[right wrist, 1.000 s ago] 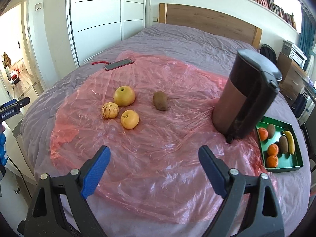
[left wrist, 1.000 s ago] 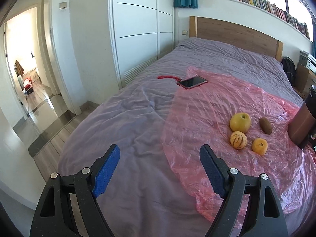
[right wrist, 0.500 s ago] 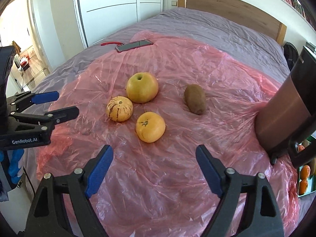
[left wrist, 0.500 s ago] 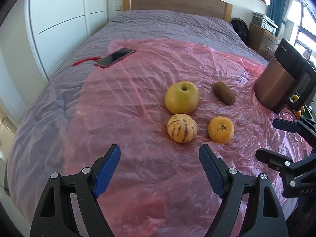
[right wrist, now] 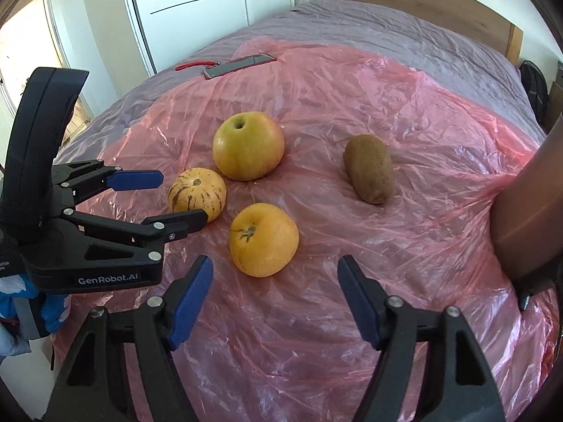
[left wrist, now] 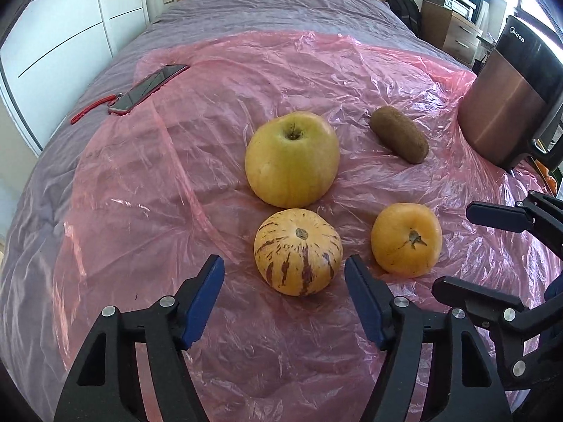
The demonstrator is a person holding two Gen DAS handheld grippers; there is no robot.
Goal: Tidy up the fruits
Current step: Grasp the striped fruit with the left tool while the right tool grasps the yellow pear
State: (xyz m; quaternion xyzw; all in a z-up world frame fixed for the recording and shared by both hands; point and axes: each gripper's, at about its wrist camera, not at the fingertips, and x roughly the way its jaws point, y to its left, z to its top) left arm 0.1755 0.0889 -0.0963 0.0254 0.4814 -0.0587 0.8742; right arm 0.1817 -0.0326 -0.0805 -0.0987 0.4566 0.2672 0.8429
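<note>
Four fruits lie on a pink plastic sheet spread over a bed with a grey cover.

The apple is yellow-green and the biggest, stem dimple up. The striped melon lies just in front of it, nearly touching. The orange fruit is to the right of the melon, apart from it. The kiwi lies on its side, further back and right, apart from the others.

The left hand-held gripper has its jaws parted and has just been closing. It holds nothing. The striped melon sits just ahead of the gap, roughly in line with it, and the blue pads do not touch it.

The right hand-held gripper also has parted jaws that have just been closing, and is empty too. The orange fruit sits just ahead of its gap, untouched by the pads.

Each gripper shows in the other's view, close beside it, both tilted down at the sheet.

A phone with a red strap lies at the sheet's far left edge. A brown and black appliance stands at the right of the sheet. A gloved hand shows under the left gripper.
</note>
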